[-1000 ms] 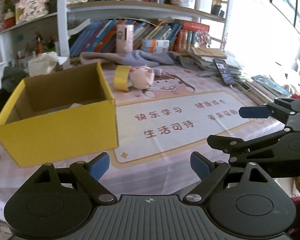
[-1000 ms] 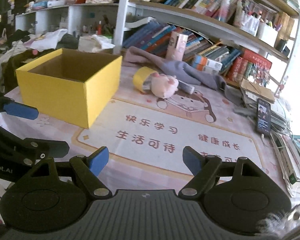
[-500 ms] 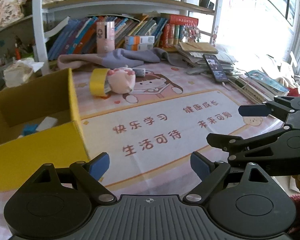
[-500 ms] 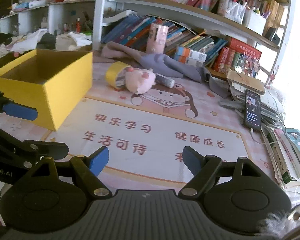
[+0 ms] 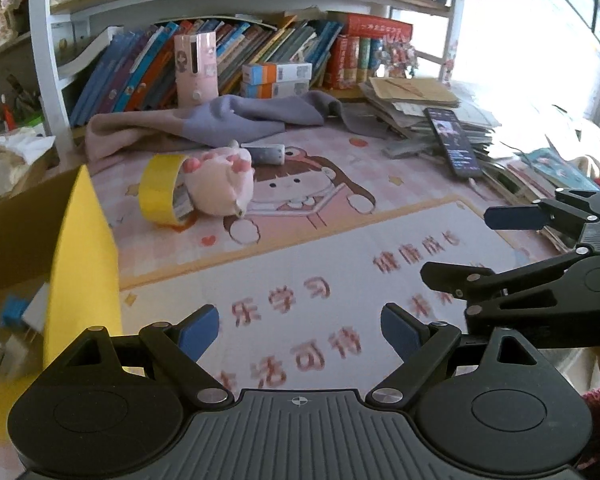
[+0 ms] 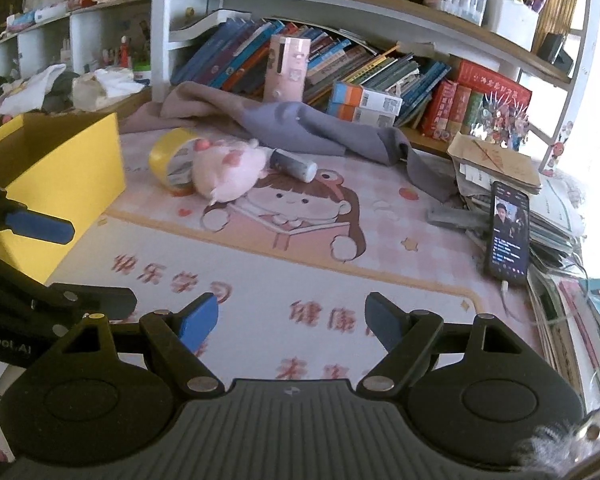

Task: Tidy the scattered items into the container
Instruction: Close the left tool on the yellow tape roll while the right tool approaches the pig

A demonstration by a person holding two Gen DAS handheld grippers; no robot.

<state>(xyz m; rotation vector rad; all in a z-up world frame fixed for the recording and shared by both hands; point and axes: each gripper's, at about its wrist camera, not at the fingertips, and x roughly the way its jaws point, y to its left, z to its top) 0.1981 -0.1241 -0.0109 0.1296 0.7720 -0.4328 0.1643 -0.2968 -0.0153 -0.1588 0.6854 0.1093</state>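
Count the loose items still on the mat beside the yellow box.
3, clustered together: yellow tape roll, pink plush toy against it, grey tube behind the plush. The grey cloth may hide more.

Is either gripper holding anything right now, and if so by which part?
Nothing is held. The left gripper and right gripper are both open with only the desk mat behind their fingers. The yellow tape roll and pink plush toy lie untouched.

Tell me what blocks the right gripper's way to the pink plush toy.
Nothing visible does. Only bare desk mat lies between the open right gripper and the pink plush toy. The yellow tape roll leans on the toy's left side, the grey tube behind it.
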